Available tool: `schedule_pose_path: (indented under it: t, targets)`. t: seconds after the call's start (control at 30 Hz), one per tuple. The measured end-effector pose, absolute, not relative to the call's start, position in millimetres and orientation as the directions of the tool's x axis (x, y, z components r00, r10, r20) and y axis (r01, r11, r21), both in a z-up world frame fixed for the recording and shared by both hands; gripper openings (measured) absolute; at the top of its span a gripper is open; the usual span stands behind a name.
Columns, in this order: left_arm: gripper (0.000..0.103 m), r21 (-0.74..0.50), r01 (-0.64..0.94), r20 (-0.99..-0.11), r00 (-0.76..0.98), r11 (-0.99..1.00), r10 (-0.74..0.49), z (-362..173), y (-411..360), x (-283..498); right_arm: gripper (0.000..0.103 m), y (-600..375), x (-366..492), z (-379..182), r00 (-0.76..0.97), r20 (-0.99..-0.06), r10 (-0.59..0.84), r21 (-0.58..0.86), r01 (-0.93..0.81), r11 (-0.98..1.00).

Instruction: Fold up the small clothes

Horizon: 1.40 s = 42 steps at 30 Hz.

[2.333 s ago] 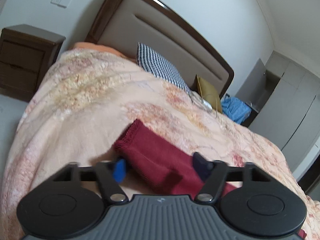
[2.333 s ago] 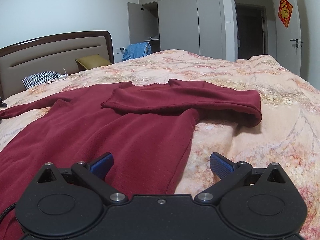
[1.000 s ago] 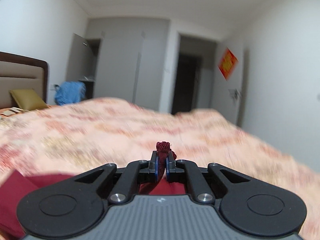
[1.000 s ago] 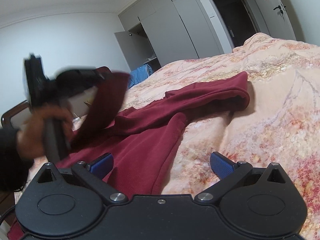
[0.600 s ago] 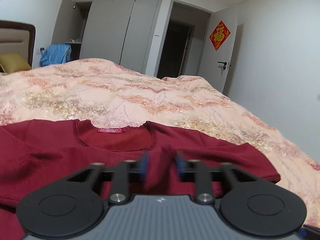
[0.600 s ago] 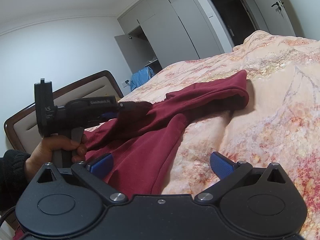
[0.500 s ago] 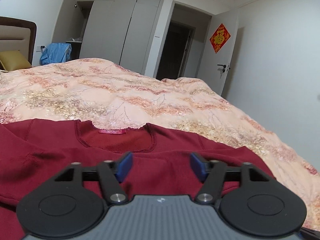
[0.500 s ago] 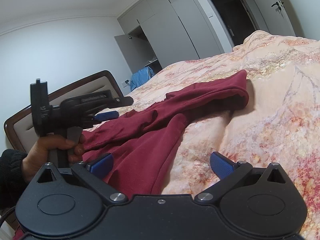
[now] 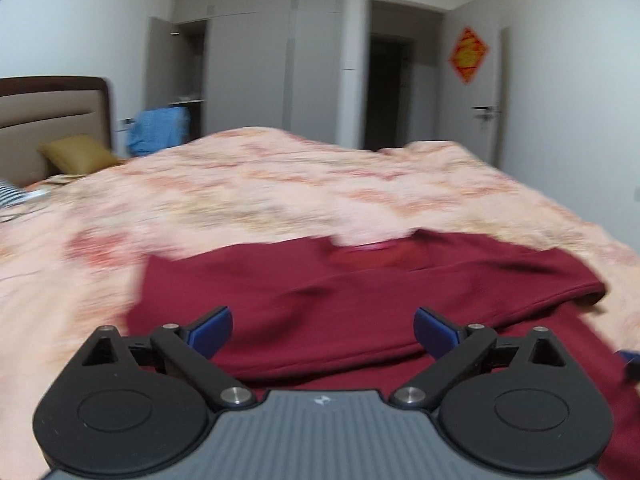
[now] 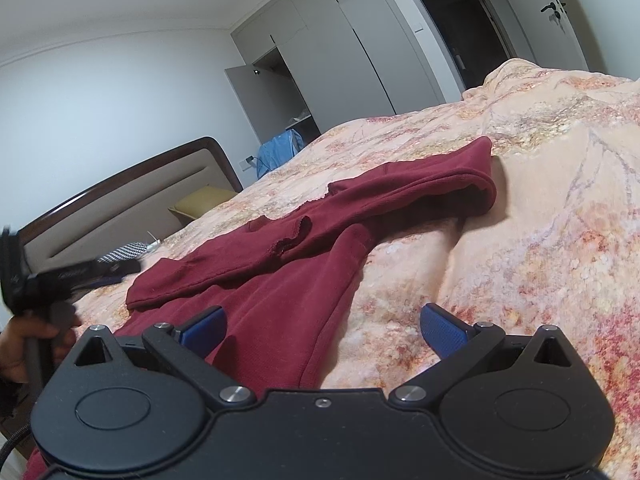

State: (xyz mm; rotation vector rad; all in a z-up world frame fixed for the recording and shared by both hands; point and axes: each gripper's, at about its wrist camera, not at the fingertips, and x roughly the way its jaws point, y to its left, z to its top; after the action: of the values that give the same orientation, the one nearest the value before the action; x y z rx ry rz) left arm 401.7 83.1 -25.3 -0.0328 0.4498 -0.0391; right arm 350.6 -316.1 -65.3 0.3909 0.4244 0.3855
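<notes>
A dark red long-sleeved top (image 10: pixel 280 280) lies on the floral bedspread (image 10: pixel 540 208), both sleeves folded across its body. In the left wrist view the top (image 9: pixel 360 280) fills the lower middle, neckline with a pink label at the far side. My left gripper (image 9: pixel 323 330) hovers over the near fold; its jaws are opening wide and nothing is between the blue pads. The right wrist view shows that left gripper (image 10: pixel 120 273) blurred at the far left, held by a hand (image 10: pixel 36 332), clear of the cloth. My right gripper (image 10: pixel 322 328) stands open above the top's right edge, holding nothing.
A padded headboard (image 10: pixel 120 208) with a yellow pillow (image 10: pixel 204 200) and a checked pillow (image 10: pixel 124 252) is at the left. Beyond the bed are a blue garment (image 9: pixel 160 128), grey wardrobes (image 9: pixel 260 60), a dark doorway (image 9: pixel 392 88) and a door with a red decoration (image 9: pixel 468 56).
The left gripper let go of the sleeve, opened wide and drew back to the left. The sleeve now lies folded across the top. The right gripper has not moved.
</notes>
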Motion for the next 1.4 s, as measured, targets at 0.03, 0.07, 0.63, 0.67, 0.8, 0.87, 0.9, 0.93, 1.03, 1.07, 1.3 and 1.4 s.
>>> schedule_pose_path:
  t: [0.03,0.07,0.63,0.67,0.8,0.87,0.9,0.93,1.03,1.07,1.3,1.4]
  targets:
    - [0.102,-0.042,0.002,-0.440,0.898,0.999,-0.021,-26.1,97.4,397.3,0.103,-315.9,350.6,-64.8,0.843,-0.320,0.433,0.438,-0.273,0.856]
    - [0.102,-0.042,-0.028,-0.448,0.894,0.999,0.006,-27.8,111.2,393.6,0.103,-315.2,350.8,-63.7,0.844,-0.323,0.427,0.437,-0.267,0.859]
    - [0.103,0.097,-0.151,-0.562,0.808,0.984,0.180,-61.4,174.4,428.6,0.103,-227.0,477.1,-8.1,0.852,-0.355,0.385,0.285,-0.293,0.913]
    - [0.103,0.092,-0.160,-0.562,0.807,0.983,0.184,-61.0,177.1,432.7,0.103,-219.1,486.6,-9.3,0.850,-0.356,0.388,0.282,-0.298,0.912]
    - [0.103,0.079,-0.193,-0.530,0.823,0.978,0.205,-58.0,183.2,438.5,0.103,-188.2,520.6,-15.7,0.837,-0.416,0.357,0.215,-0.291,0.932]
    - [0.103,0.095,-0.193,-0.515,0.830,0.977,0.214,-58.4,181.9,437.7,0.103,-177.0,532.2,-27.1,0.822,-0.483,0.301,0.163,-0.253,0.954]
    - [0.103,0.108,-0.178,-0.512,0.833,0.978,0.208,-59.6,179.8,435.8,0.103,-174.4,535.4,-33.6,0.812,-0.512,0.282,0.149,-0.239,0.959]
    - [0.103,0.128,-0.153,-0.511,0.837,0.980,0.197,-61.1,176.4,433.4,0.103,-173.7,537.2,-38.4,0.804,-0.525,0.278,0.146,-0.237,0.960]
    - [0.103,0.198,-0.067,-0.515,0.842,0.978,0.162,-66.4,163.1,430.1,0.103,-175.8,535.8,-47.2,0.808,-0.514,0.287,0.158,-0.240,0.958]
    - [0.103,0.227,-0.066,-0.512,0.840,0.972,0.177,-68.4,158.6,430.6,0.103,-175.3,535.0,-48.5,0.811,-0.509,0.287,0.156,-0.241,0.958]
    - [0.099,0.385,-0.149,-0.427,0.846,0.911,0.319,-73.1,137.6,436.5,0.103,-178.8,531.5,-52.7,0.823,-0.479,0.305,0.175,-0.250,0.952]
    - [0.079,0.404,-0.177,-0.353,0.875,0.897,0.332,-67.8,135.8,431.3,0.103,-180.7,531.5,-52.3,0.824,-0.474,0.312,0.185,-0.253,0.950]
